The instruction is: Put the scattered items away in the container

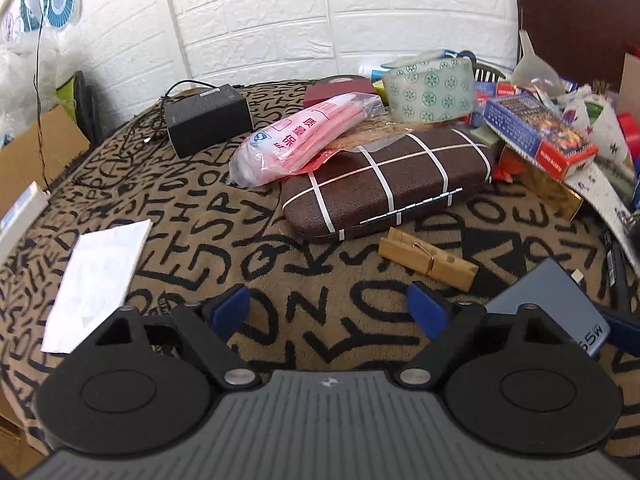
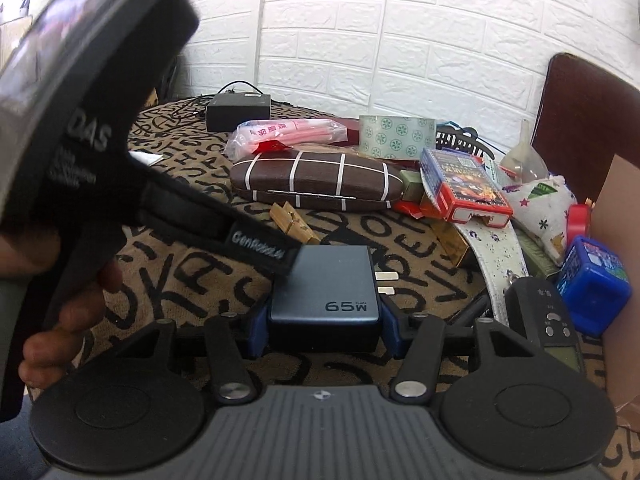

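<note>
Pinching a blue-grey 65W charger (image 2: 326,292) between its blue pads, the right gripper (image 2: 324,326) is held over the letter-patterned cloth (image 2: 180,280). The left gripper (image 1: 330,314) is seen spread, nothing between its jaws; a wooden clothespin (image 1: 428,258) lies just ahead of them, a brown glasses case (image 1: 388,180) beyond.

Both views are brightly and evenly lit by soft daylight. The white brick wall (image 1: 280,20) is nearly washed out, most strongly at the upper left of the left wrist view. Only faint shadows are cast under the things on the patterned cloth (image 1: 200,208). Strong fisheye bending is seen at the edges, and the corners are darkened. The middle is rendered fairly sharp. In the right wrist view, the black device (image 2: 88,92) close to the lens is blurred.
</note>
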The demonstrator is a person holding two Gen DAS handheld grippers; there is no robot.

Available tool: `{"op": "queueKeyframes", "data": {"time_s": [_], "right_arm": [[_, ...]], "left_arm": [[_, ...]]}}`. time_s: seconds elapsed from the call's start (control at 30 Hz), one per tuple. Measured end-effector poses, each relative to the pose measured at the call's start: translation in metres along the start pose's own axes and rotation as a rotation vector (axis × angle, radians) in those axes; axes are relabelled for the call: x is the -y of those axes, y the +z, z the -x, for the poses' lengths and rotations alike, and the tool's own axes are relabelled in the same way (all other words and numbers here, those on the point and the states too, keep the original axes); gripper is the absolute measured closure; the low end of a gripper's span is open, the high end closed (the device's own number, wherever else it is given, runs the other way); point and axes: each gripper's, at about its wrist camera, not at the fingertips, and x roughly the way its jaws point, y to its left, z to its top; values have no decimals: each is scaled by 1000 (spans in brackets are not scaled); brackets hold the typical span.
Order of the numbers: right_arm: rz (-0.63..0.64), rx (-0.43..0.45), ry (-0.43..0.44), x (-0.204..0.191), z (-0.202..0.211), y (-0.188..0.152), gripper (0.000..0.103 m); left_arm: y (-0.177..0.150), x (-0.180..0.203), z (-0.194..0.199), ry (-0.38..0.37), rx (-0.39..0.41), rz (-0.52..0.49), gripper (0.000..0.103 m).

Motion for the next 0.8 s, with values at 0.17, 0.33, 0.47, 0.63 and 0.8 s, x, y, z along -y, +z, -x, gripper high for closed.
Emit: {"op": "queueKeyframes", "data": {"time_s": [0.17,0.33,0.47,0.63,0.8], "right_arm": [[-13,-2,-26,3,-1,0,51],[-43,-7,-46,14,0,-2,51],[-35,-9,-48,14,1,-2,51],[-31,-13,-50,14,3,-3,51],[-40,-13,-49,16,5,-4,51]], "left_arm": [[7,-8,-1,19,1,29,20],[15,-10,-10,55,-37,49,15],[19,1,-6,100,-56,79,4],[25,17,-16,169,-79,72,4],[24,12,-15,147,-55,55,73]]}}
